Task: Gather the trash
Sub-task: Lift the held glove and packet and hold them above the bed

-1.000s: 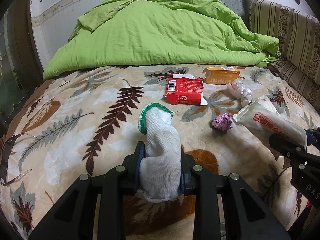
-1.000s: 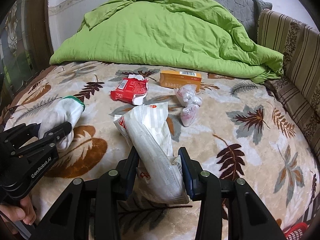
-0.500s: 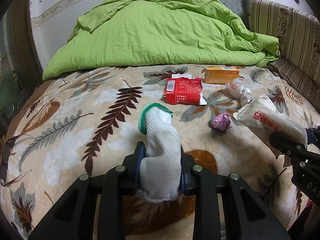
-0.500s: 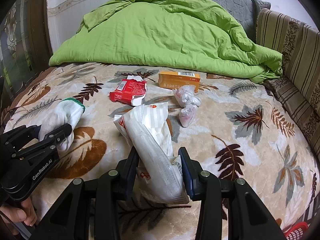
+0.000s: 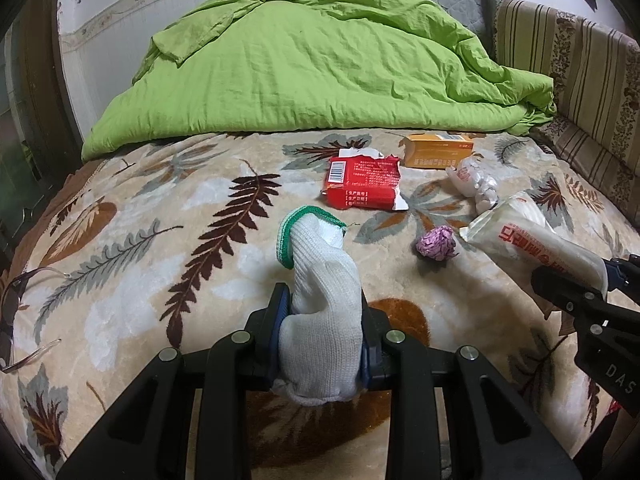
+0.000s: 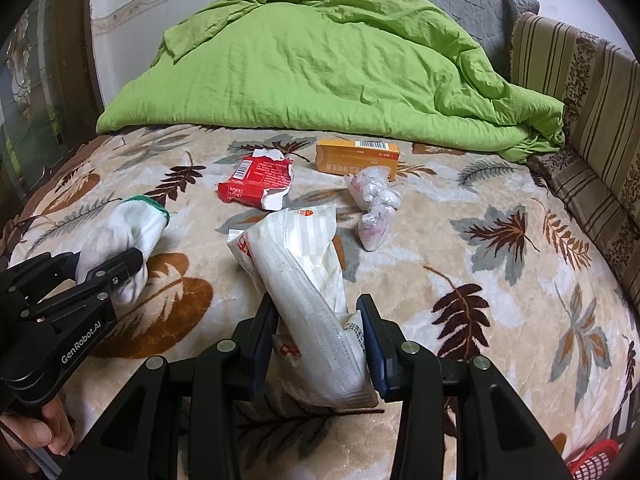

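Observation:
My left gripper (image 5: 320, 340) is shut on a white knit glove with a green cuff (image 5: 320, 280), held above the leaf-print blanket (image 5: 160, 240); the glove also shows in the right wrist view (image 6: 124, 236). My right gripper (image 6: 320, 344) is shut on a white plastic wrapper with red print (image 6: 304, 276), also seen in the left wrist view (image 5: 532, 240). On the blanket lie a torn red packet (image 5: 362, 190), an orange box (image 5: 436, 152), a crumpled clear bag (image 5: 478, 186) and a small purple foil ball (image 5: 436, 243).
A green duvet (image 5: 320, 64) is heaped at the back of the bed. A striped headboard (image 5: 592, 92) runs along the right. Clear glasses (image 5: 16, 300) lie at the left edge. A red basket (image 6: 592, 460) shows at the lower right.
Both grippers have shifted only slightly over the bed and keep their holds; the scene looks a little farther away in each view.

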A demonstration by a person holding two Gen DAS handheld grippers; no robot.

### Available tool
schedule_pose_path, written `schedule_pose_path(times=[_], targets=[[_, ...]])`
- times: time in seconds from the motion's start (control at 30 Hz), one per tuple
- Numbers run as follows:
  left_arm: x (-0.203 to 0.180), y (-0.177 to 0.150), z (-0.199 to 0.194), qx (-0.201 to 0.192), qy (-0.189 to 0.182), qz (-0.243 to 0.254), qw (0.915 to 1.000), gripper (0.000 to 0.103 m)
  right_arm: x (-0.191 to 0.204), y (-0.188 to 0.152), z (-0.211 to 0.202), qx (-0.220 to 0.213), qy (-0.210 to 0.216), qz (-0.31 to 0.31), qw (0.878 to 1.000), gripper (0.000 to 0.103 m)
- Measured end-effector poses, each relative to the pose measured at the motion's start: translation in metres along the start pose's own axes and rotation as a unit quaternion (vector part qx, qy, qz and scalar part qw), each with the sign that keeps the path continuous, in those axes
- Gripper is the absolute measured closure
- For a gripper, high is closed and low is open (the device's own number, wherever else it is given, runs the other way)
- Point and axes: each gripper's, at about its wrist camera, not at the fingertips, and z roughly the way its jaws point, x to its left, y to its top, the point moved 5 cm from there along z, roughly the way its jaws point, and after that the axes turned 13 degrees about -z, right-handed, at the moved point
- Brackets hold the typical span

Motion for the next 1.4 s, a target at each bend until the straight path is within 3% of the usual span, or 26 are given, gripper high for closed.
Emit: schedule_pose_path(times=[0.57,0.77,1.17,1.4], targets=[[-0.001,-0.004,-0.004,0.0,0.002,0.011,0.9999,0.075,-0.012,0.002,-0.006,-0.011,0.008,0.034,0.999,0.06],[-0.007,0.003,-0.03,-0.012,-0.006,0.012,0.9998,0.075,-0.023,0.004,-0.039,-0.036,0.01,0.055,0.998,0.06],[-0.028,-0.014,-0.07,-0.005,-0.011,0.022,0.9997,0.075,-0.025,-0.046,-0.084,-0.031,0.025,0.072,0.997,0.06],[-0.048,-0.017,-0.102,-0.028,-0.015,0.047,0.9984,0.074,-0.031,-0.054,-0.111,-0.042,0.015,0.078,0.996,0.06]])
